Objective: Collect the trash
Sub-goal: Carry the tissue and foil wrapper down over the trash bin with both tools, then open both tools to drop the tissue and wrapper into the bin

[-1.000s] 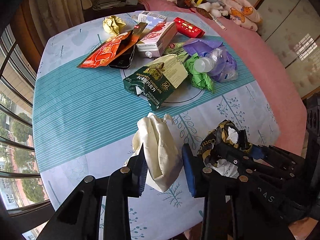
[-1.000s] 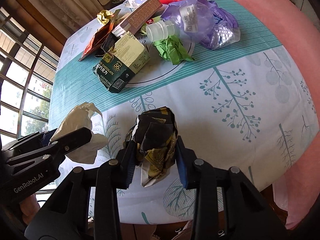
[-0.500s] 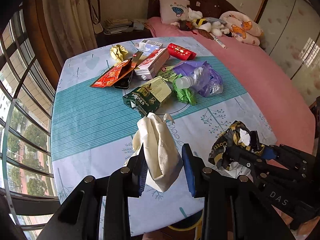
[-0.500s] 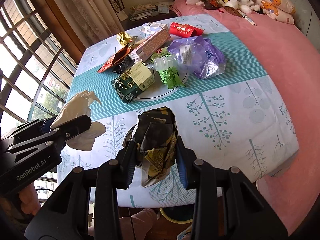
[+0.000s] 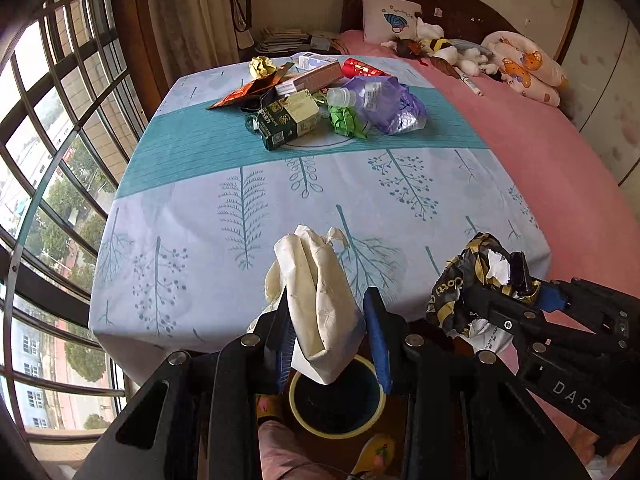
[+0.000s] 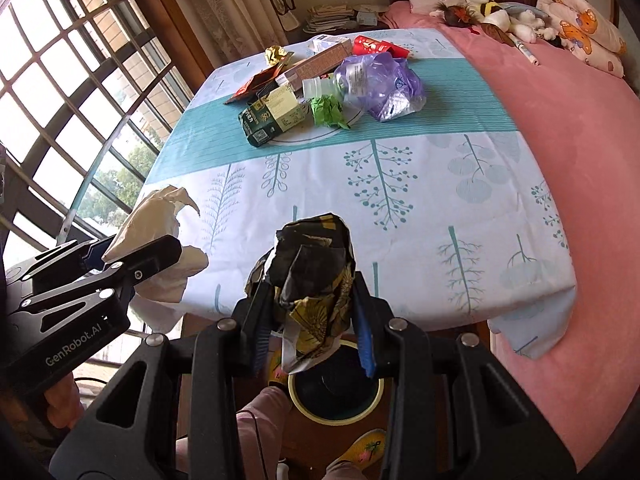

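The left hand-held gripper (image 5: 326, 330) pinches a crumpled cream paper bag (image 5: 316, 300), and the right hand-held gripper (image 6: 310, 326) pinches a crumpled black-and-gold wrapper (image 6: 312, 276). Both are held past the near edge of the bench (image 5: 240, 208), above a round yellow-rimmed bin (image 5: 336, 404) on the floor. Cartons, a plastic bottle (image 5: 368, 98) and green paper (image 5: 344, 120) lie at the bench's far end.

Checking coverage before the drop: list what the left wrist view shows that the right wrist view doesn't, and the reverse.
Only the left wrist view: the white lining of the black-and-gold wrapper in the right gripper.

Only the right wrist view: the hand holding the left gripper, and the tablecloth's hanging corner.

Both: the cream paper bag clamped in the left gripper, the yellow-rimmed bin below, the green chocolate box, and the purple plastic bag.
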`<control>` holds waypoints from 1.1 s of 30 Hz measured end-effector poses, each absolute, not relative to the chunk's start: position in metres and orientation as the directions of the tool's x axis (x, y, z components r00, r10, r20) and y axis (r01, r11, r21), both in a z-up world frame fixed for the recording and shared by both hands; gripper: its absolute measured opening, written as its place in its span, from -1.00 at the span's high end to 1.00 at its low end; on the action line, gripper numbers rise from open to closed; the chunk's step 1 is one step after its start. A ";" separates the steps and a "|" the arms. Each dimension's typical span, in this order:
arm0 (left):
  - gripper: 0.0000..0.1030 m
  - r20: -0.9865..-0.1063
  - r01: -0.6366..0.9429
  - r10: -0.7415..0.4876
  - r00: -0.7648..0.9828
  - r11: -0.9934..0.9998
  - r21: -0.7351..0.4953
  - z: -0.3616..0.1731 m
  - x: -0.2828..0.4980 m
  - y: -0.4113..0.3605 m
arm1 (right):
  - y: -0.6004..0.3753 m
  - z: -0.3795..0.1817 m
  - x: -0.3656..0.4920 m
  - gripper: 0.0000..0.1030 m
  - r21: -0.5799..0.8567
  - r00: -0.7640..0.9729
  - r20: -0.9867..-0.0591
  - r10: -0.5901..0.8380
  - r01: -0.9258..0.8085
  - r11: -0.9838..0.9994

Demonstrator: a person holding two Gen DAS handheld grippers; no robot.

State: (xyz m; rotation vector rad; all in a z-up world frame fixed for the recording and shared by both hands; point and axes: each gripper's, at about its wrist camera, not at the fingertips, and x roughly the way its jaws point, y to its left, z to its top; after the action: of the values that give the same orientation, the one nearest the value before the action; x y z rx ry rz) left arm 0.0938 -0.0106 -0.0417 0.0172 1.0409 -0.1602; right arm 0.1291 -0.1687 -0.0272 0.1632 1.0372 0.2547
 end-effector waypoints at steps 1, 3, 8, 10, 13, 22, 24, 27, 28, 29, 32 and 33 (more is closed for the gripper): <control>0.38 -0.868 0.133 -0.117 0.483 0.989 -0.059 -0.048 0.083 -0.014 | -0.172 -0.030 0.120 0.38 0.247 0.479 -0.829 0.288 -0.149 0.958; 0.37 -0.888 0.129 -0.104 0.449 0.990 -0.050 -0.064 0.063 -0.021 | -0.177 -0.038 0.101 0.38 0.240 0.467 -0.833 0.298 -0.180 0.954; 0.37 -0.929 0.137 -0.076 0.363 0.990 -0.027 -0.102 0.025 -0.028 | -0.183 -0.072 0.059 0.38 0.271 0.385 -0.863 0.327 -0.193 0.943; 0.37 -0.940 0.146 -0.072 0.332 0.989 -0.024 -0.120 0.016 -0.029 | -0.183 -0.089 0.045 0.38 0.285 0.353 -0.875 0.333 -0.182 0.941; 0.37 -0.954 0.164 -0.070 0.293 0.986 -0.022 -0.152 0.011 -0.029 | -0.180 -0.119 0.028 0.38 0.288 0.314 -0.892 0.326 -0.160 0.944; 0.37 -0.978 0.185 -0.071 0.198 0.982 -0.034 -0.299 0.014 -0.017 | -0.166 -0.255 0.012 0.36 0.247 0.210 -0.945 0.251 -0.047 0.968; 0.37 -0.980 0.176 -0.080 0.183 0.983 -0.047 -0.333 0.019 -0.014 | -0.164 -0.294 0.011 0.36 0.229 0.195 -0.954 0.229 -0.025 0.973; 0.37 -0.983 0.169 -0.090 0.159 0.984 -0.063 -0.378 0.020 -0.010 | -0.168 -0.347 0.014 0.36 0.232 0.180 -0.958 0.225 0.021 0.972; 0.37 -0.984 0.171 -0.090 0.153 0.983 -0.063 -0.392 0.021 -0.009 | -0.169 -0.363 0.014 0.36 0.227 0.177 -0.960 0.217 0.036 0.973; 0.37 -0.985 0.174 -0.091 0.147 0.983 -0.065 -0.405 0.020 -0.009 | -0.170 -0.378 0.014 0.36 0.232 0.173 -0.960 0.221 0.048 0.972; 0.35 -0.985 0.181 -0.107 0.135 0.980 -0.081 -0.436 0.021 -0.008 | -0.173 -0.418 0.013 0.35 0.235 0.160 -0.962 0.220 0.080 0.969; 0.33 -0.985 0.184 -0.112 0.131 0.979 -0.086 -0.445 0.021 -0.006 | -0.174 -0.430 0.013 0.33 0.239 0.158 -0.962 0.223 0.091 0.967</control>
State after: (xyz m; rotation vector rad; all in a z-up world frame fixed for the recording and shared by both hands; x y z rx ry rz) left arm 0.0214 -0.0062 -0.4454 0.0606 1.4233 -0.2148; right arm 0.0128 -0.1741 -0.4297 0.2645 1.4136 0.0960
